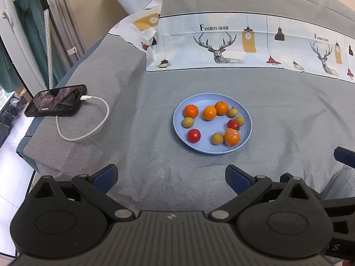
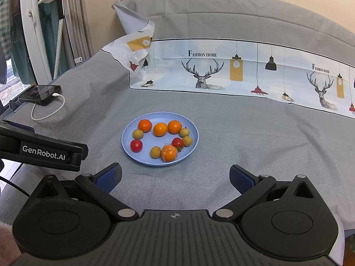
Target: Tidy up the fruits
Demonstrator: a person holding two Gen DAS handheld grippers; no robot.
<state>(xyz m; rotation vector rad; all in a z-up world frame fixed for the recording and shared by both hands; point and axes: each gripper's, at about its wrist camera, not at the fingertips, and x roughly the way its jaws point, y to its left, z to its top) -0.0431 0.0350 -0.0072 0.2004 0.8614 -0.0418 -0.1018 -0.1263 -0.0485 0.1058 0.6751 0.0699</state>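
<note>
Left tongs (image 1: 170, 178) and right tongs (image 2: 175, 178): both spread wide with nothing between the pads, held low over the grey bed (image 1: 133, 144), short of the plate. Blue plate (image 1: 247, 133) sits flat on the bed just ahead of both. It holds all the fruit in a loose ring: three oranges (image 1: 209, 112) along the far side, a fourth orange in clear wrap (image 1: 231, 136) at the near right edge, two tomatoes (image 1: 194, 135), four small yellow-green fruits (image 1: 188, 122) scattered between. No fruit lies off the plate. Kinds are intermixed, which fits either sorting yet to come or gathering onto the plate already done; step undetermined. Fruits are near-round, no useful long axis; the right tomato's stem end faces the near right. The wrap could slip under the pads. Phone (image 1: 56, 103) with its cable (image 1: 88, 133) lies far left, and a printed cloth (image 1: 221, 44) lies beyond the plate.
</note>
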